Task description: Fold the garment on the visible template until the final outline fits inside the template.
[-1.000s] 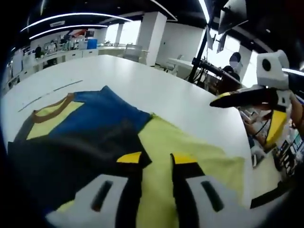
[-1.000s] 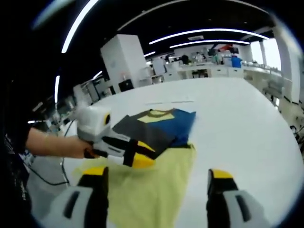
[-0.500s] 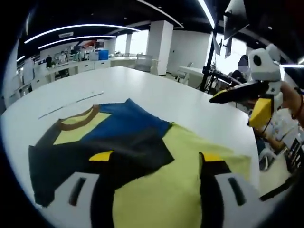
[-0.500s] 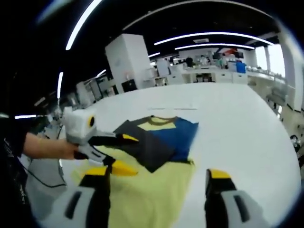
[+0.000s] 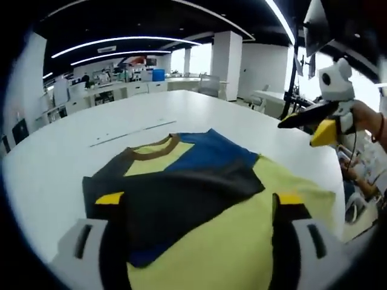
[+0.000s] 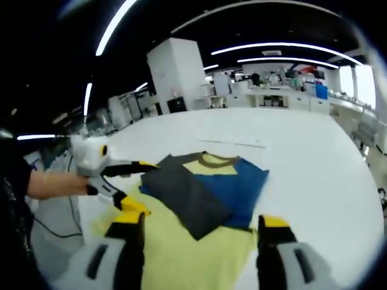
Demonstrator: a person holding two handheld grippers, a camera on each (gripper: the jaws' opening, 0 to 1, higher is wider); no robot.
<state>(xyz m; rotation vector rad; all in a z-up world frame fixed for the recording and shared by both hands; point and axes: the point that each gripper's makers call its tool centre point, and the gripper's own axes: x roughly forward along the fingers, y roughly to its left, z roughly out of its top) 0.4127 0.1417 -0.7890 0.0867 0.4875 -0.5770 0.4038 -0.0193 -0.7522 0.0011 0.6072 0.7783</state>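
A wide white table in an open office — white pillar, curved ceiling lights overhead.

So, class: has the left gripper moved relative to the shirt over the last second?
Yes. In the right gripper view the left gripper has pulled back off the shirt towards the person's side, jaws open, now beside the shirt's near edge.

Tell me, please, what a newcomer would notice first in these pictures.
The eye falls first on the T-shirt in yellow, blue and dark grey, lying partly folded on the big white table, its brown collar at the far side. Next, the left hand-held gripper hangs open over the shirt's yellow near edge, and the right hand-held gripper is open above the table's edge.
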